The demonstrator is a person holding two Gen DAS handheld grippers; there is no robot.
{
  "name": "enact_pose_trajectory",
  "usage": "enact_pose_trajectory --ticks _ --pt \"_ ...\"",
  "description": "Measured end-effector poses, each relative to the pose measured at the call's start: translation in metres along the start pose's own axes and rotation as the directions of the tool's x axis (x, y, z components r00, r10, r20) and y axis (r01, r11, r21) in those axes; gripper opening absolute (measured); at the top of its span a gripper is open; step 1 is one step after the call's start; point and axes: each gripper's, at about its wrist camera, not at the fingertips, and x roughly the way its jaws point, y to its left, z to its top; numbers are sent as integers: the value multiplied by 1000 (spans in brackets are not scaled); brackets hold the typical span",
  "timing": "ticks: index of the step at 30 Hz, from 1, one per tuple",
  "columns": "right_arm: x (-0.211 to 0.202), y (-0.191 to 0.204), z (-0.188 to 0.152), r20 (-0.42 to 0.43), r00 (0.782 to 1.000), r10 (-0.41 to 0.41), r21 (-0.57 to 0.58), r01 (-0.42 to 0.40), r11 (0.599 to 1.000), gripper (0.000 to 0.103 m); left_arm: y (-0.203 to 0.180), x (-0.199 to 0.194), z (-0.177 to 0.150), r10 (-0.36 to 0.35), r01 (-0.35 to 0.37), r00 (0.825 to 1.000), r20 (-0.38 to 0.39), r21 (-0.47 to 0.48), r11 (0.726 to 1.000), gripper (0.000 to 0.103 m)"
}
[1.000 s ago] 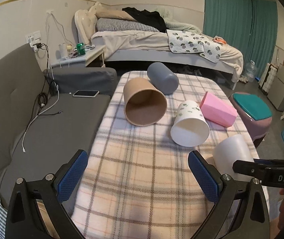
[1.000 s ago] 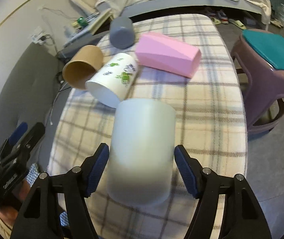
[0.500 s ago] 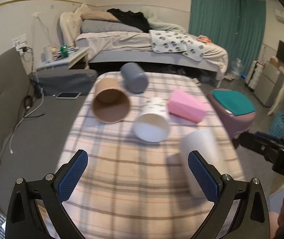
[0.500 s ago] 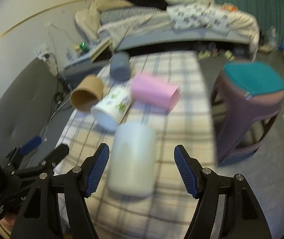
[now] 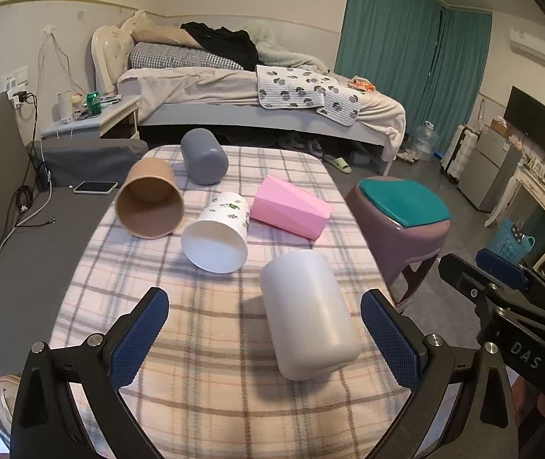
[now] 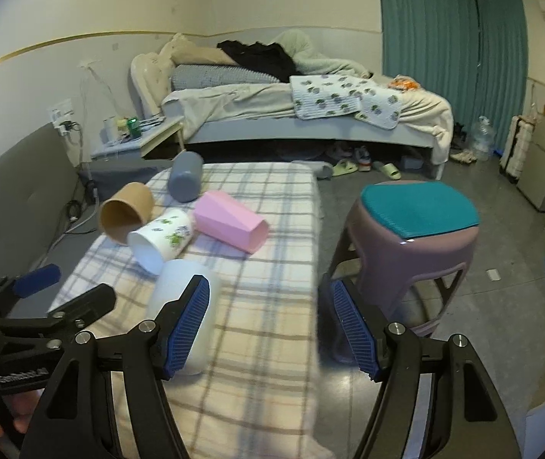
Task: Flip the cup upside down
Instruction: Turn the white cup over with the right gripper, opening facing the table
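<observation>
A frosted white cup (image 5: 309,311) lies on its side on the plaid-covered table (image 5: 211,394), base toward me; it also shows in the right wrist view (image 6: 180,298). My left gripper (image 5: 265,340) is open and empty, its fingers standing either side of that cup without touching. My right gripper (image 6: 268,329) is open and empty, pulled back to the cup's right, over the table's right edge. Four more cups lie on their sides farther back: brown (image 5: 150,204), grey (image 5: 203,157), white with leaf print (image 5: 217,237), pink (image 5: 289,212).
A purple stool with a teal seat (image 5: 402,214) stands right of the table. A grey sofa (image 5: 16,237) with a phone (image 5: 94,187) and cables lies left. A bed (image 5: 257,95) and nightstand are behind. Bare floor lies at right.
My right gripper let go of the frosted cup and drew back to the right. The cup now lies on the table, and my left gripper has swung right until its fingers flank it.
</observation>
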Motion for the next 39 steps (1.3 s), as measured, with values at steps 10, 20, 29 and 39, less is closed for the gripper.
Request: enact_pose_trajectory --ticks 10,20,29,39 --pt "23 -32 -22 -12 996 -88 49 88 995 68 -20 32 -21 -39 37 995 -96 -17 999 103" --pt "36 -67 -37 -31 991 -130 126 133 983 96 -37 65 -36 26 -23 988 -151 21 1000 103" --pt "38 -80 -41 -41 991 -128 158 133 978 96 -26 87 -48 5 -13 976 -216 -38 999 101" --pt "41 -74 -41 -52 993 -106 161 113 981 96 -29 72 -43 0 9 976 -217 42 999 73"
